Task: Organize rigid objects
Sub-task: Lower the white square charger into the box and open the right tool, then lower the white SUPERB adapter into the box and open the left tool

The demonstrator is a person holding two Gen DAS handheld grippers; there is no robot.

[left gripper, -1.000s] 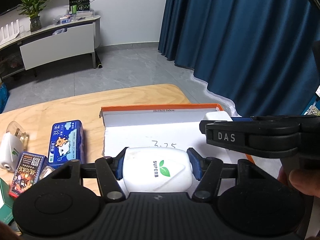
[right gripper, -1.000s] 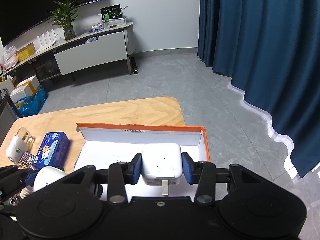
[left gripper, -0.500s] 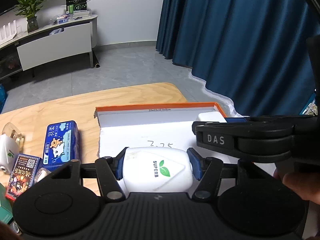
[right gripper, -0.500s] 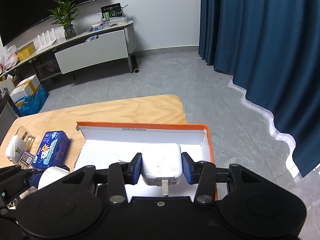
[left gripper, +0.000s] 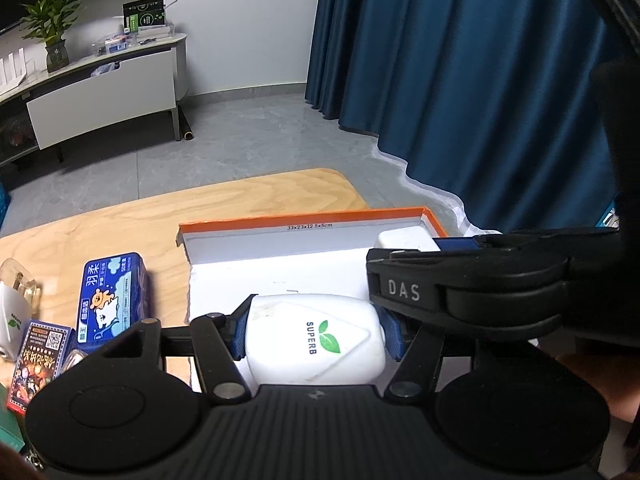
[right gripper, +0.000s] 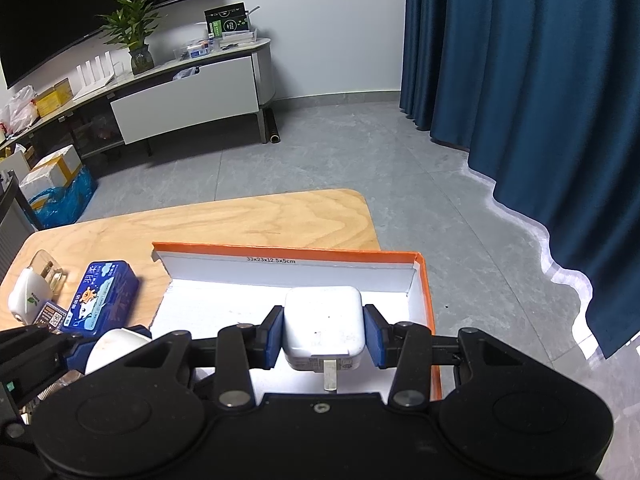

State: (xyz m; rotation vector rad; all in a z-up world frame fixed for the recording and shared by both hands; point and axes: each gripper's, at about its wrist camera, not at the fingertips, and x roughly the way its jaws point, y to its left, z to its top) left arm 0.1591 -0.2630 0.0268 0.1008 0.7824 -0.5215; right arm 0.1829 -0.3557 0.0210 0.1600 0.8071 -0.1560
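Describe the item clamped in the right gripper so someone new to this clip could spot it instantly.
On the wooden table sits an open orange-edged box with a white inside. Above its right end, the right gripper clamps a white square charger plug. Unlike the rounded SUPERB device in the left gripper, it is unbranded and shows a metal prong.

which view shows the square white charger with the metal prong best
The right wrist view: the square white charger sits centred between the right tongs, prong visible. In the left wrist view only its top corner peeks above the black tong arm.

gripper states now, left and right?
Left gripper: closed on the white SUPERB device.
Right gripper: closed on the white charger.
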